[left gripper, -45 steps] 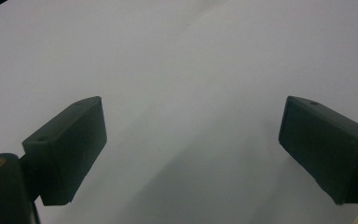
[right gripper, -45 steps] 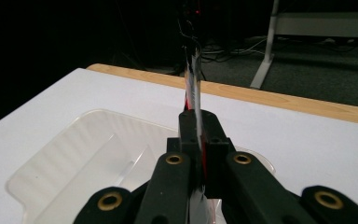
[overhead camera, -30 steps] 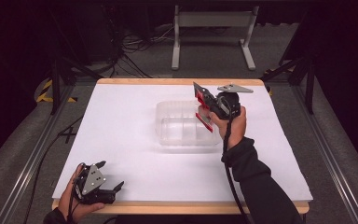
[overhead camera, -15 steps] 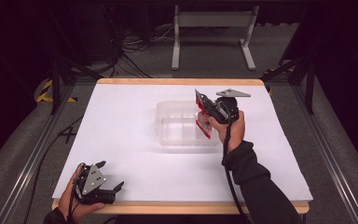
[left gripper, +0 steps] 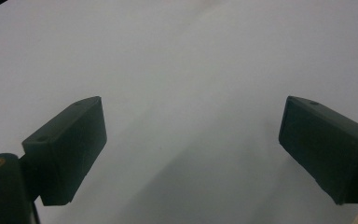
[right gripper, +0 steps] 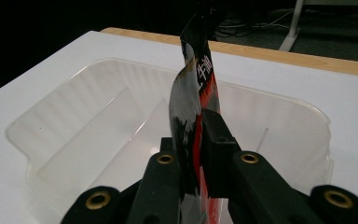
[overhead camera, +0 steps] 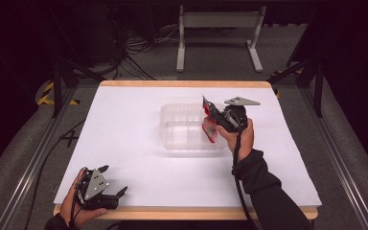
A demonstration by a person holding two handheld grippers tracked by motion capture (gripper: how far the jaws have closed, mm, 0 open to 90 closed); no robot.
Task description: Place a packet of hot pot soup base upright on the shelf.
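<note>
Your right gripper (overhead camera: pixel 212 120) is drifting slightly toward 7 o'clock, fingers pinching the red-black packet (right gripper: pixel 193 100) over the clear tray (overhead camera: pixel 187 128) at its 3 o'clock rim, so release is probably coming. Your left gripper (overhead camera: pixel 109 186) is resting wide on the worktop (overhead camera: pixel 124 120).

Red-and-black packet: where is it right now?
The packet is clamped in the right gripper, held upright over the right end of the clear plastic tub on the white table.
</note>
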